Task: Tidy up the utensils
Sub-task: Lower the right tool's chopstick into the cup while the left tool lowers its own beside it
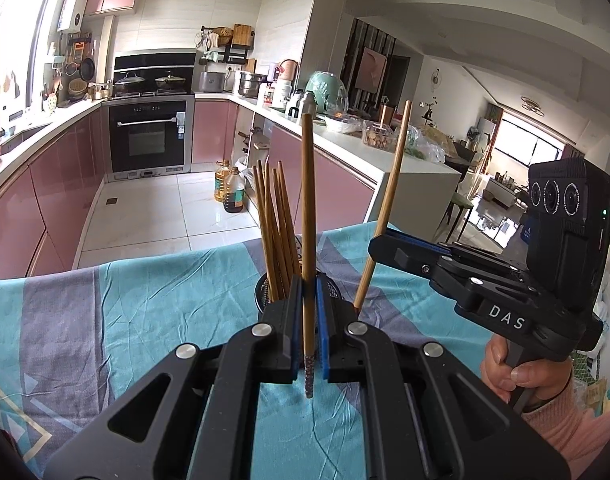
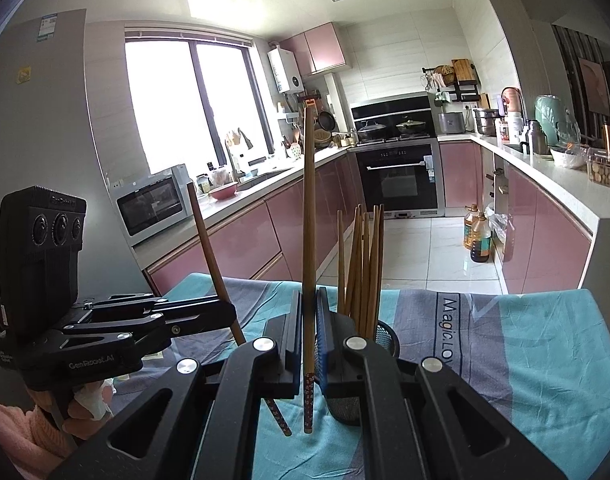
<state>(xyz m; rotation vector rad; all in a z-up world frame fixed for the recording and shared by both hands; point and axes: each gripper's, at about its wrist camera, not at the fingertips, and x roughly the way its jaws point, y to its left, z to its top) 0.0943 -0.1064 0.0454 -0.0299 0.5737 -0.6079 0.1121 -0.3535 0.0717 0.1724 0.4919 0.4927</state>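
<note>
Each gripper is shut on one brown wooden chopstick with a patterned end. My left gripper (image 1: 309, 300) holds its chopstick (image 1: 307, 208) upright; it also shows in the right wrist view (image 2: 229, 312), its chopstick (image 2: 209, 248) tilted. My right gripper (image 2: 309, 316) holds its chopstick (image 2: 309, 220) upright; in the left wrist view it (image 1: 379, 242) comes in from the right with that chopstick (image 1: 389, 200) slanted. A black mesh holder (image 1: 265, 292) (image 2: 387, 338) with several chopsticks (image 1: 275, 232) (image 2: 363, 268) stands on the table just beyond both grippers, partly hidden by the fingers.
The table wears a blue, teal and grey cloth (image 1: 125, 312) (image 2: 525, 340). Beyond it lie a tiled kitchen floor, pink cabinets, an oven (image 1: 147, 138), oil bottles (image 1: 233, 192) on the floor and a cluttered white counter (image 1: 365, 140) to the right.
</note>
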